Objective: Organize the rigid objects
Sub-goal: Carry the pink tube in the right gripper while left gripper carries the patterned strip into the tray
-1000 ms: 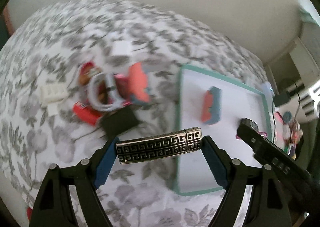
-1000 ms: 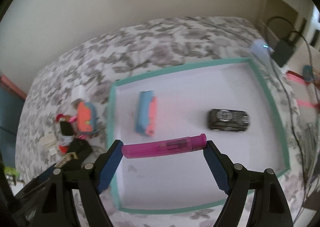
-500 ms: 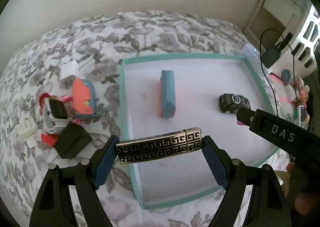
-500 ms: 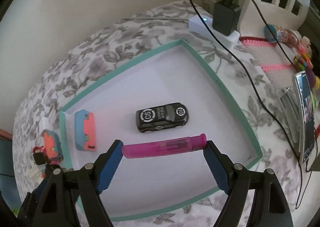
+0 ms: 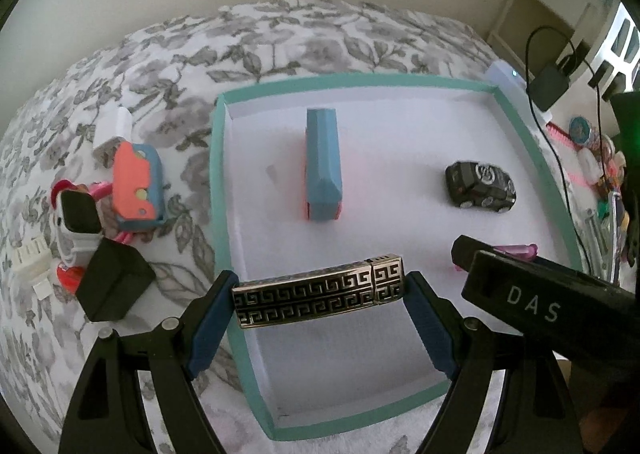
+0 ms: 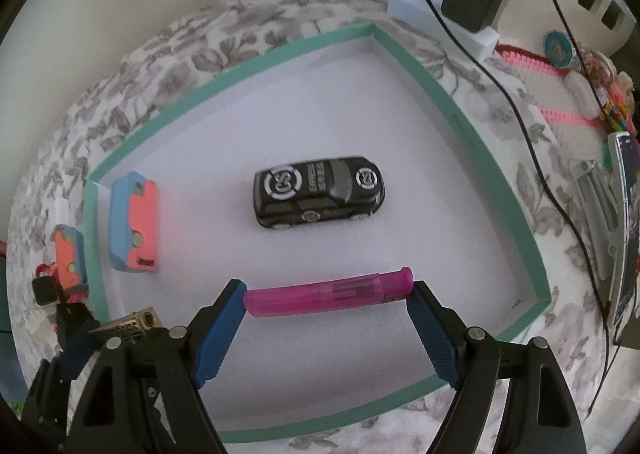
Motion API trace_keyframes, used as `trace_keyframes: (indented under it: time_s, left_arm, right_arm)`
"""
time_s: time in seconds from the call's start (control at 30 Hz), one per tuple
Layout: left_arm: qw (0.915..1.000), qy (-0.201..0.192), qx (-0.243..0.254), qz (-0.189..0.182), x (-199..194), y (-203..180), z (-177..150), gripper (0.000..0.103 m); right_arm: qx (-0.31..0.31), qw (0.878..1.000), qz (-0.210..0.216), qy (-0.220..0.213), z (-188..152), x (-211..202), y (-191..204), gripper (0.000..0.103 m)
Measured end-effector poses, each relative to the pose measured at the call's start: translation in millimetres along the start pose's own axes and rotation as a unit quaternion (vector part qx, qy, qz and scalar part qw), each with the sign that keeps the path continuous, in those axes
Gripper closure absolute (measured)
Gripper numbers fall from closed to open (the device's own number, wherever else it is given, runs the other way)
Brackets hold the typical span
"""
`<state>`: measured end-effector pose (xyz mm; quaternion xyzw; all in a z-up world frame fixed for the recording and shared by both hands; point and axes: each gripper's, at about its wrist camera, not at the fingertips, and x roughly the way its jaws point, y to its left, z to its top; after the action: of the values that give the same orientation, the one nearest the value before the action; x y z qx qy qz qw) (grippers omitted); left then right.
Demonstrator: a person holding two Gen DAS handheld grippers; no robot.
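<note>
Patterned lighter (image 5: 318,300) sits clamped end to end in the left gripper (image 5: 320,314) over the teal tray's (image 5: 218,190) near edge; right gripper (image 6: 328,304) pinches a pink lighter (image 6: 328,292) inside it, toy car (image 6: 318,190) further back.

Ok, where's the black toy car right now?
The black toy car sits inside the teal tray, just beyond the pink lighter in the right gripper.

My left wrist camera looks steeply down along my fingers at the teal-rimmed tray (image 5: 219,190) from its left side, close above. My right one faces down nearer the tray's right half; both share the black toy car (image 6: 318,192) (and the blue-and-coral block (image 5: 323,166)).
</note>
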<state>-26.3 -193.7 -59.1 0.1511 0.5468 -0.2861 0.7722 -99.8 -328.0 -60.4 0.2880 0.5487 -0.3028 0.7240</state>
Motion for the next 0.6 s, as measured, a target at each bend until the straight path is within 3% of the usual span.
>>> trace_keyframes:
  time_s: [0.6]
  left_arm:
    - [0.9993, 0.014, 0.03, 0.017, 10.9, -9.4, -1.3, 0.018]
  right_arm:
    - [-0.026, 0.999, -0.025, 0.008, -3.6, 11.6, 14.5, 0.017]
